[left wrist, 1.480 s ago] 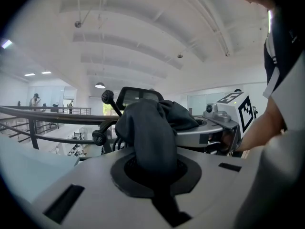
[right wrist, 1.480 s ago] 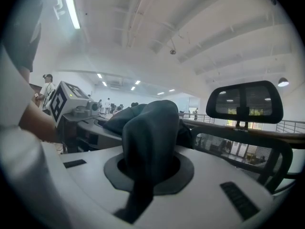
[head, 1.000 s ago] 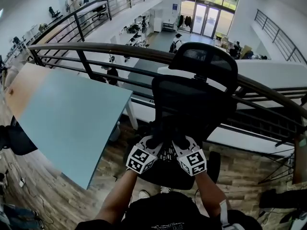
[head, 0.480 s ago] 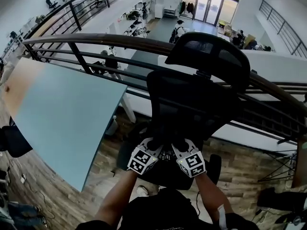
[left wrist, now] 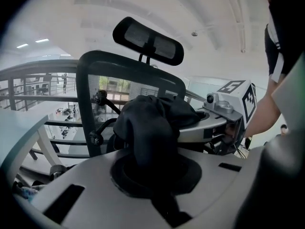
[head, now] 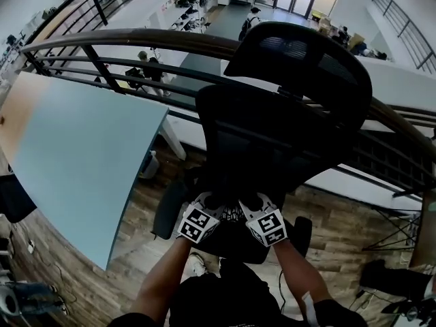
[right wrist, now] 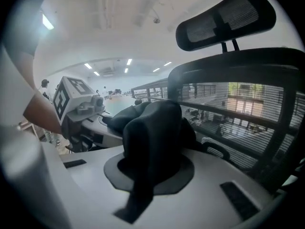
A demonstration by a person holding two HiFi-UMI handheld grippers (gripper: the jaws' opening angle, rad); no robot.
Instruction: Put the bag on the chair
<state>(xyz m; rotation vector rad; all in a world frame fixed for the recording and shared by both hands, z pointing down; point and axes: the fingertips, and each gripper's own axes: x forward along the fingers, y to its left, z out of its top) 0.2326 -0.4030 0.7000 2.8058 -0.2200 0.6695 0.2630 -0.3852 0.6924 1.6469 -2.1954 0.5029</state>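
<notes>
The left gripper (left wrist: 155, 173) had its jaws drawn narrow on a fold of the black soft fabric bag (left wrist: 152, 123), and the cloth rose from between them in a bunch. The right gripper (right wrist: 147, 168) was the same, nearly closed and pinching another fold of this bag. In the head view both grippers stood side by side, near each other, with the dark bag between and just in front of them.

The bag hung over the seat (head: 235, 251) of the black mesh office chair (head: 272, 142), toward the seat's back edge and close to the backrest. Black lay against black there, so I could not tell whether the bag's bottom already touched the seat.

By my judgement the step in hand was the placing itself: the bag had been carried to the chair and was not yet let go. The next move probably called for lowering both grippers together until the seat took the weight, well inside its front edge, and only then opening both jaws, so that the loose cloth would not slide off to the wooden floor (head: 320, 216).
</notes>
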